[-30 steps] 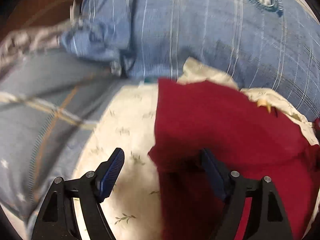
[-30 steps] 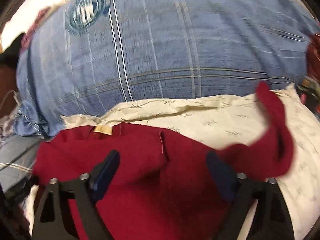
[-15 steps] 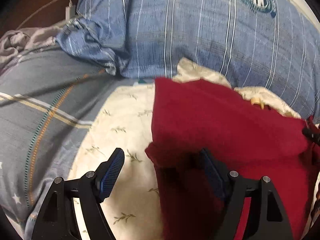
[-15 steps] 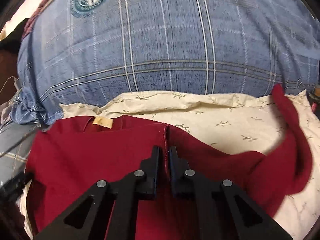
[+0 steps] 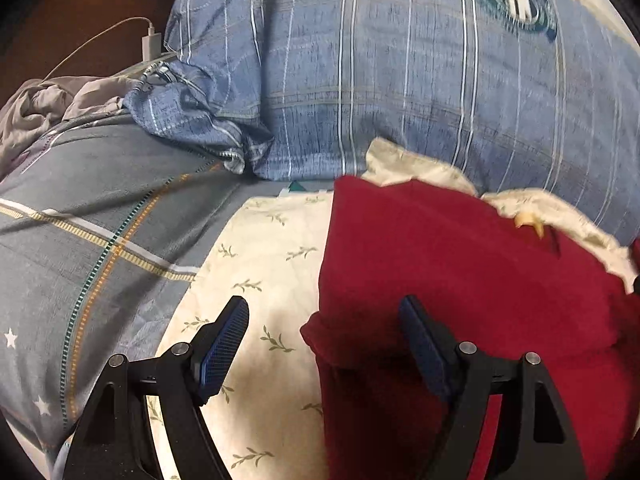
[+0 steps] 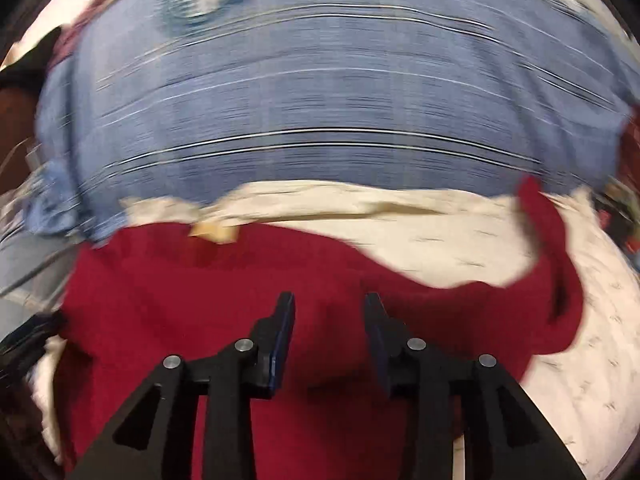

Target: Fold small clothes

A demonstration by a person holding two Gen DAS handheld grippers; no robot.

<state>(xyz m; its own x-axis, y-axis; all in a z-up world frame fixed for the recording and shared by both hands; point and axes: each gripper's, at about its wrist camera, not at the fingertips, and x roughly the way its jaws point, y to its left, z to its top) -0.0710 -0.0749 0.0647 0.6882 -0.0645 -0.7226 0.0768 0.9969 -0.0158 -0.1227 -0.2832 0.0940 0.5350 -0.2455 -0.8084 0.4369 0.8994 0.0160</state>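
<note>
In the left wrist view, the left gripper [image 5: 324,326] points downward over the bed, its black fingers spread wide and grasping nothing. Its ribbed blue pad [image 5: 224,340] at seven o'clock hangs over the cream cloth [image 5: 256,272], a thin fabric printed with small leafy sprigs. The other pad, at five o'clock, sits over the red garment [image 5: 460,264], whose folded left edge bulges between the two fingers without being pinched.

In the right wrist view, the right gripper [image 6: 330,320] also tilts down, and its jaws have just been opening: they stand partly apart, released, with the soft, fuzzy red cloth lying under the gap and no pad pressing it. This picture is smeared by motion. The red garment spreads from six o'clock out to nine o'clock, with a small tan label [image 6: 214,232] at its far edge, near eleven o'clock of the jaws. One long curved strip of it, which may be a sleeve [image 6: 552,264], arcs up toward two o'clock across the cream cloth.

Farther off, at nine o'clock in the left view, lies a grey checked bedcover [image 5: 100,208] with orange and teal lines and small white stars. Beyond everything bulges a blue striped pillow [image 5: 400,80], woven and slightly crumpled at its left corner, carrying a round teal badge [image 5: 516,0] at one o'clock. A white charger and cable [image 5: 150,42] rest at eleven o'clock beside rumpled grey fabric [image 5: 40,104].
</note>
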